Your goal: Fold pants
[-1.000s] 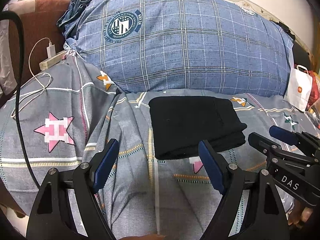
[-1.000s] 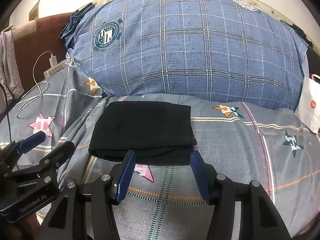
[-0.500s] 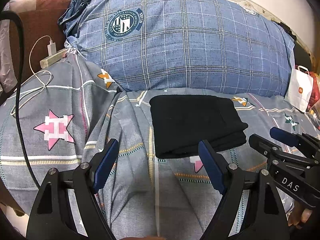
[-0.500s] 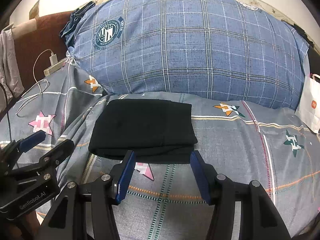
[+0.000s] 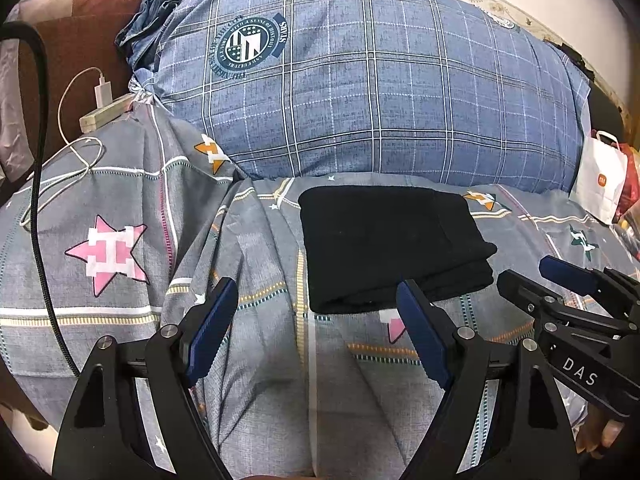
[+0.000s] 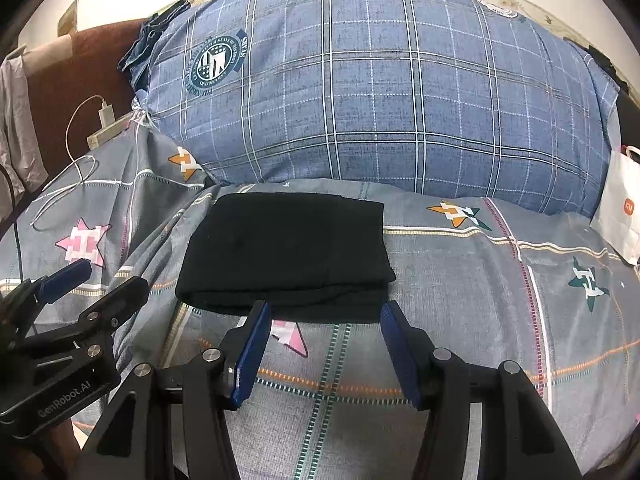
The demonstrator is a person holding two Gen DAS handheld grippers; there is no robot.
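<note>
Left gripper (image 5: 316, 300), lower centre of its view: jaws wide apart, nothing between them, over the grey star-print bedsheet (image 5: 120, 208). Right gripper (image 6: 324, 314), lower centre: jaws narrower, also empty, tips just short of the pants (image 6: 288, 252), apparently not touching. The pants, black and folded into a rectangle, lie mid-frame below the blue plaid pillow (image 6: 380, 92).

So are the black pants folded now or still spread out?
Folded: the black pants lie as a compact rectangle on the bedspread, stacked layers showing at the near edge.
</note>
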